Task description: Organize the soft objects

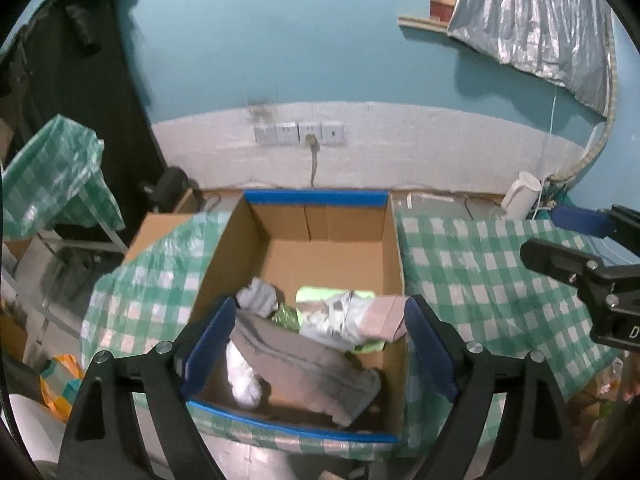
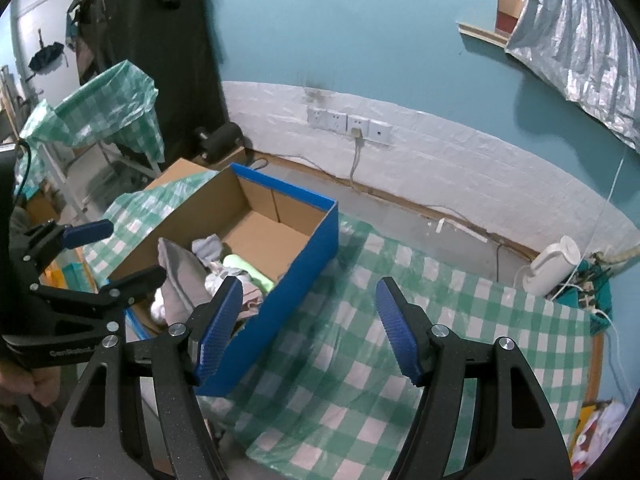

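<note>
The left tool [image 1: 320, 344] is hovering over the near end of an open cardboard box [image 1: 340, 236], its ridged blue pads spread wide with nothing between them. The right tool [image 2: 308, 328] is hanging over the green-and-white checked plastic cloth [image 2: 360, 360] covering the table, its textured blue pads likewise parted and empty. Inside the box, corrugated brown with blue-taped rims, soft things are lying heaped at the near end: a flat grey fabric piece [image 1: 304, 364], a crumpled white bundle [image 1: 244, 380], a pale grey sock-like item [image 1: 258, 296] and a lime-green cloth [image 1: 320, 294]. The far half of the box is showing bare cardboard. Only the right wrist view is showing the box's glossy blue outer wall [image 2: 296, 300] and the left tool from the side [image 2: 86, 254]. Both views are taking in a white kettle [image 2: 554, 266] near the wall and a row of wall sockets [image 1: 298, 133].
</note>
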